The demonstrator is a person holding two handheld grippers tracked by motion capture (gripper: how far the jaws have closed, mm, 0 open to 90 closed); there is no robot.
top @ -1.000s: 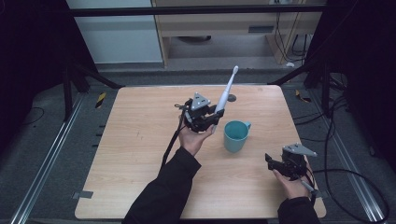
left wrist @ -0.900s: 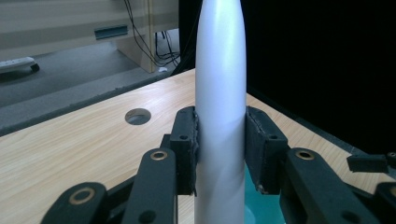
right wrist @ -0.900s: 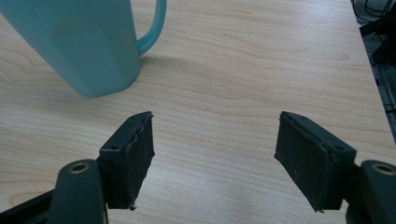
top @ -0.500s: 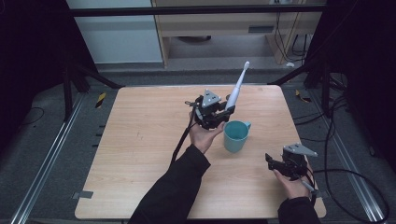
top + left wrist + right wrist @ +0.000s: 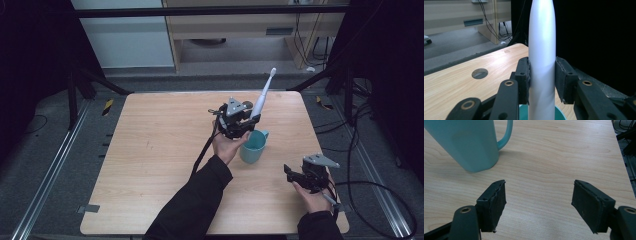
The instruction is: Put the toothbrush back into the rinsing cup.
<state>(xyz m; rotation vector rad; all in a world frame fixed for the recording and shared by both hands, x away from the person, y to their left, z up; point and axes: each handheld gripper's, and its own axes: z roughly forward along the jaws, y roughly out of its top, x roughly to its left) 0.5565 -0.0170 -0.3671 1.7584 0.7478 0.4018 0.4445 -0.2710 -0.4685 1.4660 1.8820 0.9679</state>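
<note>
high view shows the wooden table (image 5: 165, 150) as the biggest thing in play, then the teal mug (image 5: 254, 146) standing upright right of centre, then the white electric toothbrush (image 5: 263, 95), held up over the mug's near-left rim. the left gripper (image 5: 240, 122) is clamped on the toothbrush body; in the left gripper view both pads press its white barrel (image 5: 542, 62), and the mug's teal rim (image 5: 560, 113) peeks out just below, so the work looks like standing the brush in the mug. the main risk, as i judge it, is the tilt: the brush leans up and to the right, and its lower end is hidden behind the gripper and hand, so it may catch the rim instead of dropping inside, and a push there could tip or slide the light mug. the smooth tapered barrel could also slip through the pads if the grip eases early. the right gripper (image 5: 300, 175) rests near the table's right front corner, jaws apart with nothing between them; the right gripper view looks across bare wood at the mug (image 5: 466, 142), handle turned away from it, so it is not steadying the cup. nothing else lies on the table between brush and mug; a small round hole (image 5: 479, 73) sits in the tabletop further off.
</note>
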